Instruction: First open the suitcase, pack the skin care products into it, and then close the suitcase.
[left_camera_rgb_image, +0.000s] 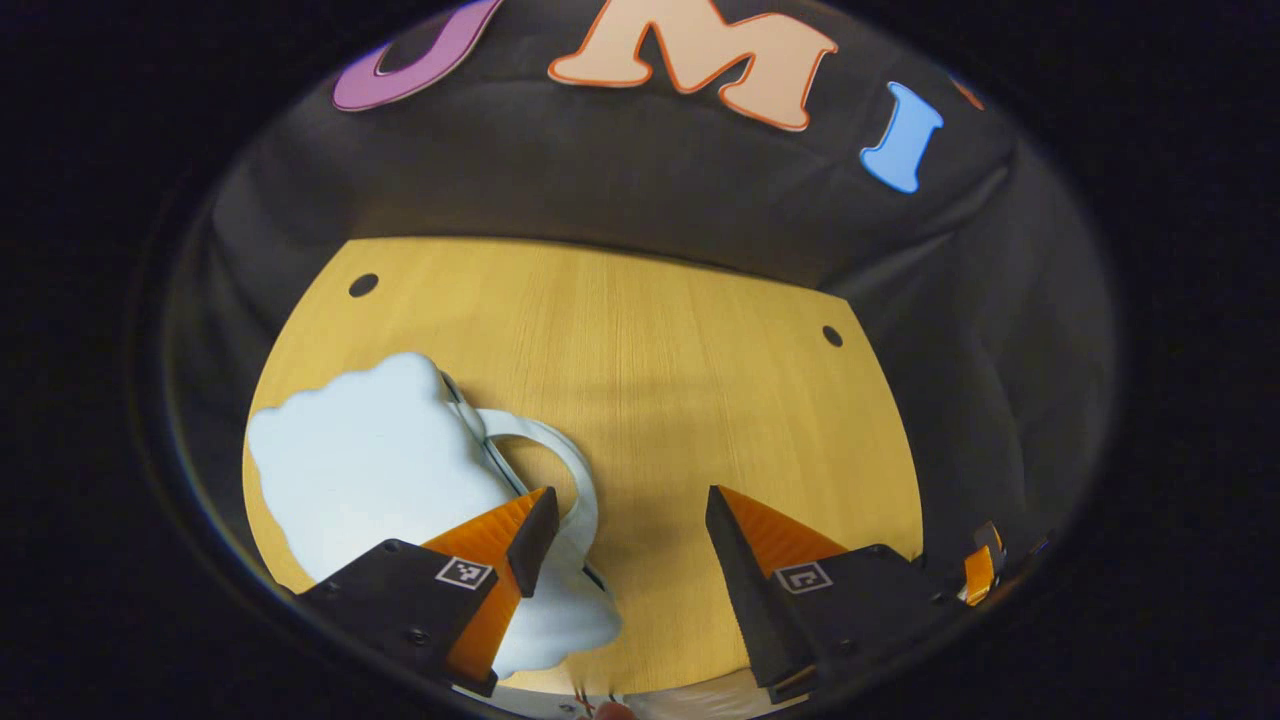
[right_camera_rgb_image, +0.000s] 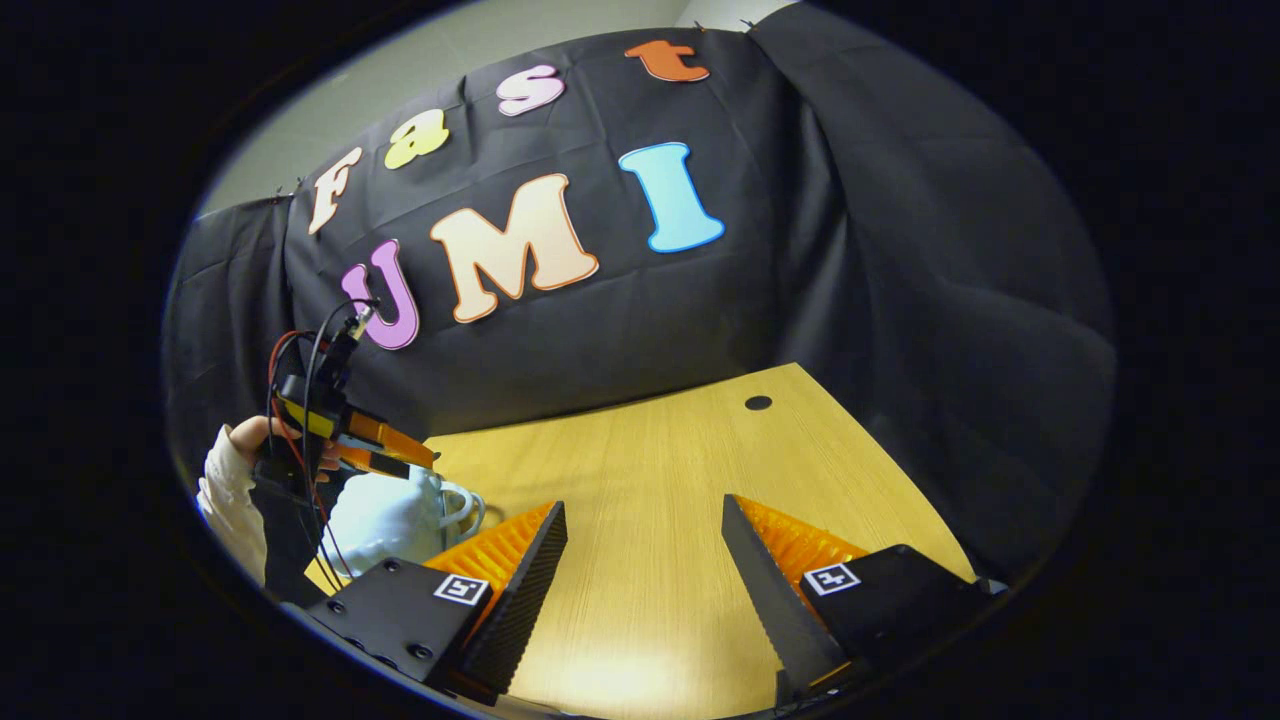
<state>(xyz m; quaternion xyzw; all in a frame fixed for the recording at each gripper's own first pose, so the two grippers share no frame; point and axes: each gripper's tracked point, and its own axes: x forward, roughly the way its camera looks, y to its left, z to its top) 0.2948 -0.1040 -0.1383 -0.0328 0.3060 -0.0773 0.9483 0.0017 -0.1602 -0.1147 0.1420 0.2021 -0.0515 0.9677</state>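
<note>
My left tool (left_camera_rgb_image: 625, 520) is spread wide with nothing in it, hanging over the light wooden worktop (left_camera_rgb_image: 650, 380). The pale blue cloud-shaped suitcase with a looped handle (left_camera_rgb_image: 390, 470) lies closed just under its left finger, at the worktop's left side. My right tool (right_camera_rgb_image: 645, 530) is wide apart too, gripping nothing, well off from the suitcase (right_camera_rgb_image: 385, 520), and that view shows my hand (right_camera_rgb_image: 245, 440) holding the left tool (right_camera_rgb_image: 400, 455) over it.

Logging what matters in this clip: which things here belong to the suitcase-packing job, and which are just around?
Part of the job:
pale blue suitcase, lying on the table
left tongs, open, above the suitcase
right tongs, open, over bare wood

Just there:
wooden table
round holes in the tabletop
black cloth wall
</note>
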